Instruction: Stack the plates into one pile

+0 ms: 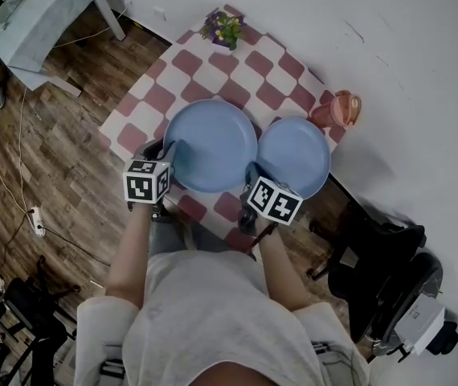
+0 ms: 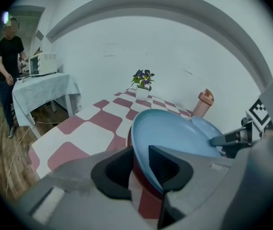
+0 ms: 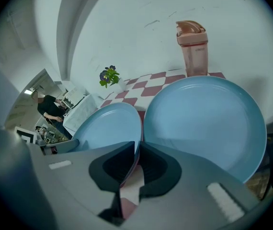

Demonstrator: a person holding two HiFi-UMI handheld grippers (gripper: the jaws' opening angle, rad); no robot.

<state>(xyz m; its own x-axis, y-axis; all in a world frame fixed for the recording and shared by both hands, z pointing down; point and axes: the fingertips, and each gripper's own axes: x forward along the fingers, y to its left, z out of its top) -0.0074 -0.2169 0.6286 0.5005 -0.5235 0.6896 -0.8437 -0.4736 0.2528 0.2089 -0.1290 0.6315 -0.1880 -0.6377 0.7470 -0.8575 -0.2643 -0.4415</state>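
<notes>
Clamped on large plate [image 1: 210, 145] rim with left gripper [image 2: 139, 169], right gripper [image 3: 137, 164]. Risk: slipping from shallow pinch; clipping small plate [image 1: 293, 155] just beside right fingers [image 3: 159, 165].

Soft, dim, cool light is being shed evenly. A mild sheen is being shown by the larger blue plate [image 2: 175, 133]. Both gripper views are being bowed and darkened at the edges; the left gripper [image 2: 140, 163] and right gripper [image 3: 137, 158] are being blurred up close.
</notes>
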